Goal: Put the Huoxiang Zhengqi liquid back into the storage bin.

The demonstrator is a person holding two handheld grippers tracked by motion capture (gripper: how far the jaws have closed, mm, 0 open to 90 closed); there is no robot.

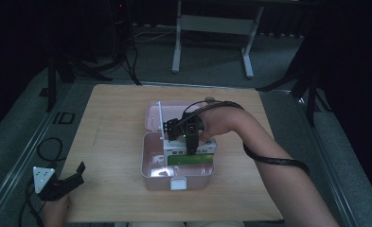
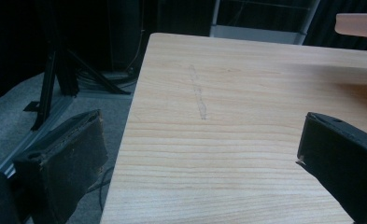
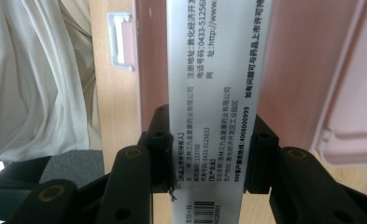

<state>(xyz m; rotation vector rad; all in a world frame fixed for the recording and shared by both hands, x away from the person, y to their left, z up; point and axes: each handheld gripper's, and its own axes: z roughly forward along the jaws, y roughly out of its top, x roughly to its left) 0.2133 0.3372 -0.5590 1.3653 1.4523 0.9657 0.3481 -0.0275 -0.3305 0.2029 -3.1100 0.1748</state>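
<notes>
Right gripper [image 3: 209, 154] clamped on white printed carton [image 3: 218, 88], 1 jaw pressed to each long side; barcode and small print facing camera. Carton held over open pink box [image 1: 148, 165], green face up, white latch [image 1: 178, 184] at near wall, lid [image 1: 151, 116] hinged back toward far side. Box near centre of wooden table [image 1: 112, 137].

Left gripper [image 1: 65, 182] spread wide, gripping nothing, at near-left table corner, well apart from box.
</notes>
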